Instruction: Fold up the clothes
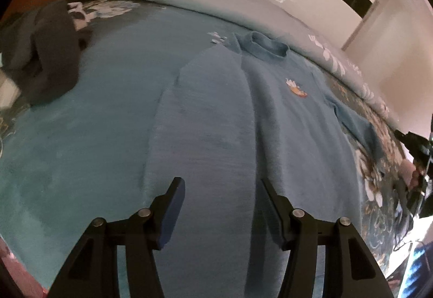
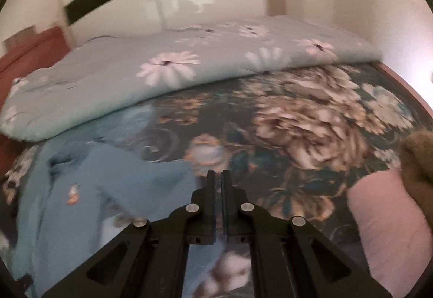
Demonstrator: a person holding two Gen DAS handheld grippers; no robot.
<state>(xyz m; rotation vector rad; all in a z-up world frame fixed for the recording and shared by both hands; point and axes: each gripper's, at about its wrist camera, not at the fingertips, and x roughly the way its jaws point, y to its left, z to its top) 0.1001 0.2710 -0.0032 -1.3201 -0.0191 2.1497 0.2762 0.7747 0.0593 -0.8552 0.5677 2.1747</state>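
Our left tool (image 1: 220, 191) hangs open above the blue sweater (image 1: 270, 108); our right tool (image 2: 218, 176), beside the sweater, is closed and empty.

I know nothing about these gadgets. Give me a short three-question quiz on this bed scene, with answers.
1. True or false: the left gripper is clamped on the blue sweater.
2. What lies at the bed's left edge: (a) dark clothes, (b) a book, (c) a lamp?
3. How do the right gripper's jaws stand?

Key: 1. False, its jaws are open above the sweater. 2. (a), the dark clothes. 3. Shut, with nothing between them.
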